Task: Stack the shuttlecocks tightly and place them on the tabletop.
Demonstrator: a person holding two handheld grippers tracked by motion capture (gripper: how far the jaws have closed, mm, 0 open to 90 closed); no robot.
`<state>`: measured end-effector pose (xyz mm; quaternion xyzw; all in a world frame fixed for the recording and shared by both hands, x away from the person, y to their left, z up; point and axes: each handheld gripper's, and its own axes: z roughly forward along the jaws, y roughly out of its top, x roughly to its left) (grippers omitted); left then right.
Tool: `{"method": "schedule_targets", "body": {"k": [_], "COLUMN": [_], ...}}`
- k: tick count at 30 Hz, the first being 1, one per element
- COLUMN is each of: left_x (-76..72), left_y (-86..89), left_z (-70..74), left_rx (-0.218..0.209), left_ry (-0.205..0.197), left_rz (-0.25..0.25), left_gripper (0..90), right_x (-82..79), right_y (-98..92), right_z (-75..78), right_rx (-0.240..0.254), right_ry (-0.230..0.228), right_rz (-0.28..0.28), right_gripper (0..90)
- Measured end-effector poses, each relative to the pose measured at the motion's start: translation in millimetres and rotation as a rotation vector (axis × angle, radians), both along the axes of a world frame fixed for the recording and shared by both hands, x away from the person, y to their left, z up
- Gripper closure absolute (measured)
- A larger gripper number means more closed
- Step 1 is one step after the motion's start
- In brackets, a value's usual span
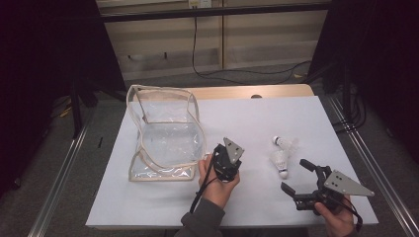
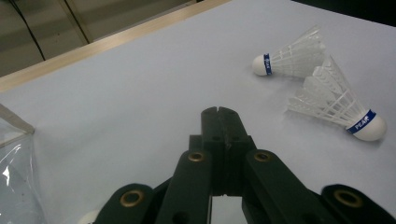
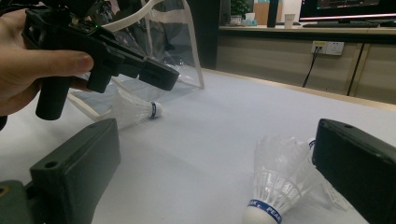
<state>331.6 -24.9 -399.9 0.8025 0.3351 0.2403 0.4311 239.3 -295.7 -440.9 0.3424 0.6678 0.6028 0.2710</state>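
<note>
Two white shuttlecocks lie side by side on the white table top, right of centre. A third shuttlecock lies by the foot of the clear bag, under my left gripper. That gripper hangs above the table just right of the bag, its jaws shut on nothing. My right gripper rests low near the front right, open. The nearer of the two shuttlecocks lies between its jaws and slightly ahead, untouched. The other one is partly hidden behind the right-hand jaw.
The clear bag with beige trim stands open at the table's left half. The white table top ends in a wooden strip at the back. Metal rails run along both sides, and cables lie on the floor behind.
</note>
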Motion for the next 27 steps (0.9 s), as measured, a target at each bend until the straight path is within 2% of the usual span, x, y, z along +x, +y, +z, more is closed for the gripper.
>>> {"method": "schedule_targets", "body": {"k": [12,18,25,27], "left_x": [15.8,23.1,25.3,27.1], "left_y": [-7.5,-7.5,-4.5,-4.4], "left_z": [6.2,8.5,15.2,17.6], "left_rx": [-0.014,-0.044,-0.083,-0.095], "left_ry": [0.002,0.023,0.040,0.060], "left_rz": [0.029,0.038,0.017,0.012], "left_gripper": [90.0,90.0,90.0,90.0], "right_x": [-0.3,-0.2,-0.2,-0.1], "right_y": [-0.3,-0.2,-0.2,0.4], "right_z": [0.1,0.0,-0.2,-0.3], "right_rx": [0.000,0.002,0.001,0.003], "right_ry": [0.000,0.000,0.003,0.005], "right_rz": [0.000,0.002,0.001,0.002], "right_gripper": [0.5,0.5,0.5,0.5]}}
